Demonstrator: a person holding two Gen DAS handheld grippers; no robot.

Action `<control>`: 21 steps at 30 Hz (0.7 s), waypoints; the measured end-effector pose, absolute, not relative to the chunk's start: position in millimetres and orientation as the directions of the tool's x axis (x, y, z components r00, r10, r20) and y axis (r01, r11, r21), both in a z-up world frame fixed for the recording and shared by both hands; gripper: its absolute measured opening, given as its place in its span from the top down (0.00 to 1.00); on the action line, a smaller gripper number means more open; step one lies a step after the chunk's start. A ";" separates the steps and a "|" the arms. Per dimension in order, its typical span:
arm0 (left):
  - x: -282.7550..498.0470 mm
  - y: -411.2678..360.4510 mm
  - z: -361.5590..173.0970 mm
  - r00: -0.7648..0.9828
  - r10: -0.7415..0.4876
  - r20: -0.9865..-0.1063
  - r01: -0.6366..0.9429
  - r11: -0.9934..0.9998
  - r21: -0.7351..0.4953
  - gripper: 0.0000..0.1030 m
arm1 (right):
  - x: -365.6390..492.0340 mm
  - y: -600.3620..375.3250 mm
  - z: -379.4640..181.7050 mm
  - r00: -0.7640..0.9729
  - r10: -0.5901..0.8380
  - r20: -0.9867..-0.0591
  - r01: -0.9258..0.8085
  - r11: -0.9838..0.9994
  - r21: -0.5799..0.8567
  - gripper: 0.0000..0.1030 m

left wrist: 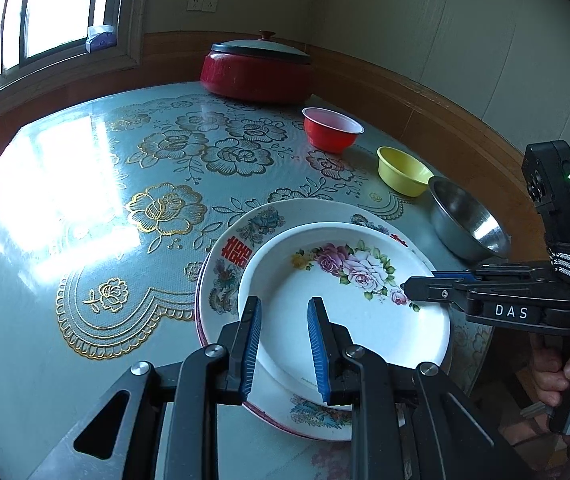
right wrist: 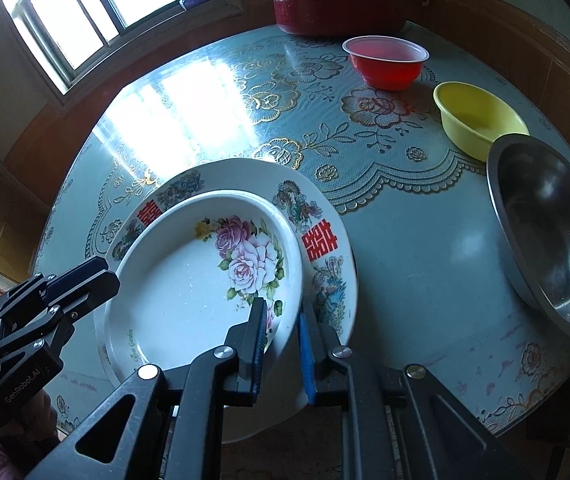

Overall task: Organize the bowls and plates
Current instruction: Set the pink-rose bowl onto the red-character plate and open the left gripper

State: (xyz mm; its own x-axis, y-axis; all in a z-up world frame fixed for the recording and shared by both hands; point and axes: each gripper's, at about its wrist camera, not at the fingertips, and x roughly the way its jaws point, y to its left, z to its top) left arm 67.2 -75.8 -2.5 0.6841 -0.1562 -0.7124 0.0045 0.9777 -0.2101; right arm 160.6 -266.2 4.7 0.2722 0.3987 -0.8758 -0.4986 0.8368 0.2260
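Observation:
A white rose-pattern plate (left wrist: 325, 300) (right wrist: 189, 280) lies inside a larger plate with red characters (left wrist: 229, 256) (right wrist: 325, 240) near the table's front edge. My right gripper (right wrist: 283, 320) is shut on the rose plate's near right rim, one finger inside and one outside; it also shows in the left wrist view (left wrist: 409, 286). My left gripper (left wrist: 285, 312) is open above the rose plate's near side, touching nothing; it shows at the plate's left rim in the right wrist view (right wrist: 103, 280). A red bowl (left wrist: 331, 128) (right wrist: 385, 60), a yellow bowl (left wrist: 403, 170) (right wrist: 481, 116) and a steel bowl (left wrist: 467, 220) (right wrist: 549, 224) stand in a row at the right.
A red lidded pot (left wrist: 257, 68) (right wrist: 333, 4) stands at the table's far edge by the wall. The round table (left wrist: 85, 200) (right wrist: 425, 260) has a blue floral cover. A window is at the far left.

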 end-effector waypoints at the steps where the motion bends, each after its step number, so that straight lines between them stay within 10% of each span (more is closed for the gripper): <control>1: 67.1 -75.5 -2.9 0.684 -0.157 -0.713 0.004 0.977 -0.212 0.77 | 159.5 -266.4 5.6 0.271 0.396 -0.877 -0.499 0.837 0.224 0.84; 21: 60.8 -67.9 -2.0 0.691 -0.171 -0.703 0.003 0.972 -0.233 0.77 | 151.2 -266.1 12.7 0.282 0.386 -0.878 -0.450 0.862 0.235 0.81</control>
State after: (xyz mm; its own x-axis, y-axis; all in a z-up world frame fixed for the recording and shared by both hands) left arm 60.8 -67.9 -2.0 0.6907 -0.1706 -0.7028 0.0027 0.9724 -0.2334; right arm 151.2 -266.1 12.7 0.2815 0.3864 -0.8783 -0.4498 0.8617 0.2349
